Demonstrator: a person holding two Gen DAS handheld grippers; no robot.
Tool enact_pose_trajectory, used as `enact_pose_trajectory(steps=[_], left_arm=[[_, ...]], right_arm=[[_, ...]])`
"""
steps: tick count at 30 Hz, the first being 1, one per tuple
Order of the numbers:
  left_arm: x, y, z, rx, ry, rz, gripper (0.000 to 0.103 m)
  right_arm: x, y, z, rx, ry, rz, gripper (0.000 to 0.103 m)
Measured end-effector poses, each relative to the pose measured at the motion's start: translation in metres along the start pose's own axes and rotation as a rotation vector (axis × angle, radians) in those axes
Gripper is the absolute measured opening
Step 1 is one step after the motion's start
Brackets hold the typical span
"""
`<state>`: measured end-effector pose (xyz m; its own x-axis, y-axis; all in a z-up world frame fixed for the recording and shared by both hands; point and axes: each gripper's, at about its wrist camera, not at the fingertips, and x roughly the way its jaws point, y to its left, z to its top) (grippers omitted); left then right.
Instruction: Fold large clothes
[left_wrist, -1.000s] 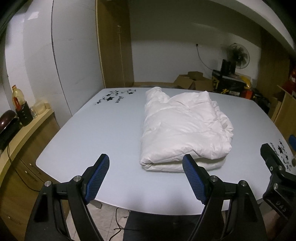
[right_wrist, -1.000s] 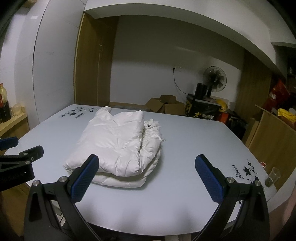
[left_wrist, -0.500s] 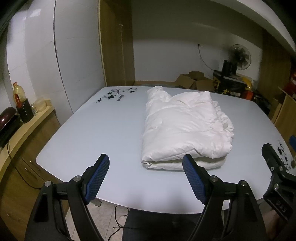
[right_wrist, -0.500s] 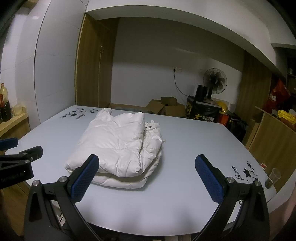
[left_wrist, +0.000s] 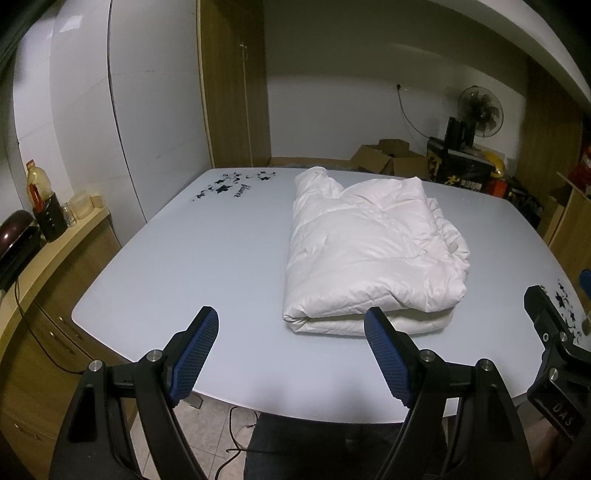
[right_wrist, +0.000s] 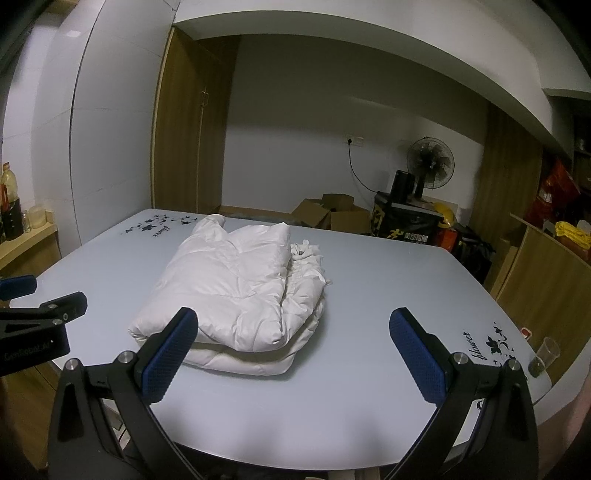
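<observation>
The white padded jacket (left_wrist: 373, 254) lies folded into a thick bundle on the middle of the worktop (left_wrist: 207, 258), clear of its edges, so the fold looks done. The left gripper (left_wrist: 291, 332) and right gripper (right_wrist: 291, 332) both hover spread wide and empty at the near edge, apart from it.

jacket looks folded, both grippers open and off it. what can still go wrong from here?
1. The jacket is puffy; its top flap may spring open, since neither the left gripper nor the right gripper presses it.
2. The ruffled edge sticks out and could catch a finger.
3. A cup stands at the table edge; a right-hand sweep might tip it.
</observation>
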<state>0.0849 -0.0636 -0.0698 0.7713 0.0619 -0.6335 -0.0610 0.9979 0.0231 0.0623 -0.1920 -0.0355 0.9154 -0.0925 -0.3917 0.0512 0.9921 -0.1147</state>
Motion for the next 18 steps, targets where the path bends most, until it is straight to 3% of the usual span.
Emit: enact_pose_trajectory(steps=[18], left_arm=[[0.0015, 0.0004, -0.0028, -0.010, 0.001, -0.005, 0.082]], right_arm=[[0.0008, 0.0020, 0.0005, -0.007, -0.004, 0.001, 0.103]])
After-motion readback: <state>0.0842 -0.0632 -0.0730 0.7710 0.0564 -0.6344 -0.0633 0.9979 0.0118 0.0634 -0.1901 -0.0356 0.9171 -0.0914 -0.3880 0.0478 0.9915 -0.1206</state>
